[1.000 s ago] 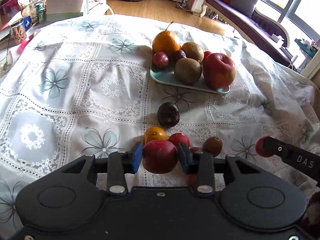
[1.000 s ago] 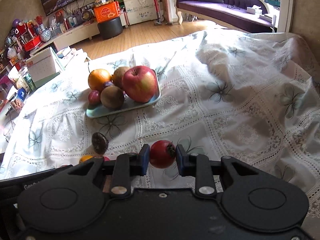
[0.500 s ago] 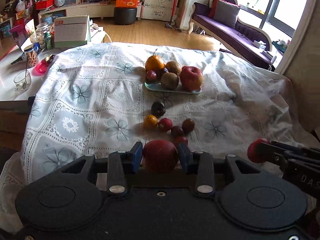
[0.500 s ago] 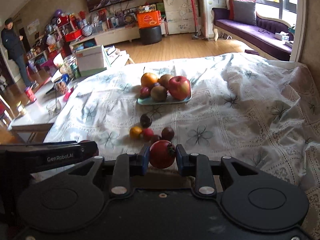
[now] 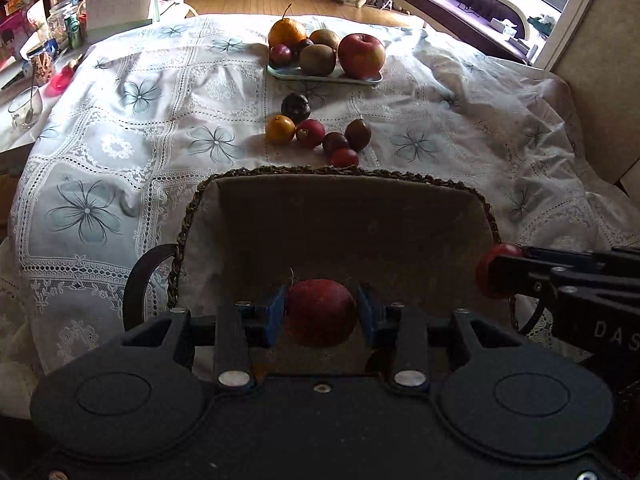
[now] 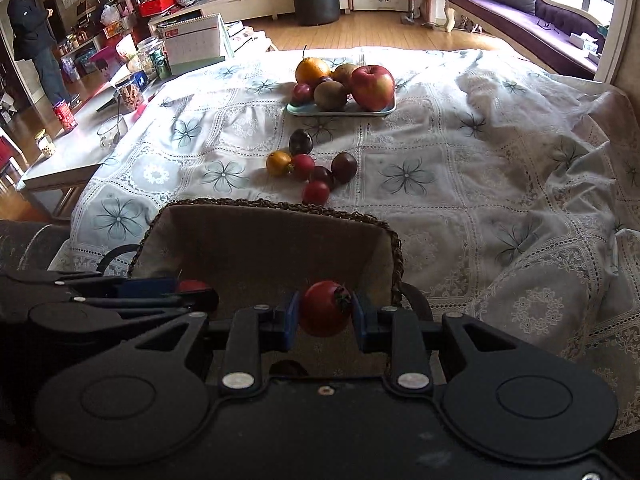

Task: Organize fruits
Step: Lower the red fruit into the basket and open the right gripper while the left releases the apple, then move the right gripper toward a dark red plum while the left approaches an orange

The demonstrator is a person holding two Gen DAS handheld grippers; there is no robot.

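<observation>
A dark red apple (image 5: pixel 320 312) is hanging over the near end of a woven, cloth-lined basket (image 5: pixel 336 176), and a smaller red fruit with a dark calyx (image 6: pixel 325 307) is hanging beside it. The basket is sitting at the table's near edge. Just beyond its far rim, six small fruits (image 5: pixel 316 132) are lying clustered. Further back, a pale blue plate (image 5: pixel 324 76) is carrying an orange, kiwis, plums and a big red apple (image 5: pixel 361 55).

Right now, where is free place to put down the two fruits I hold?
The woven basket below both tongs looks bare inside; its floor is dim. Bare cloth lies left of the small orange fruit and right of the brown fruit. Crowded: the tray, and the loose cluster between tray and basket. Left tongs hold a red apple, right tongs a red fruit.
</observation>
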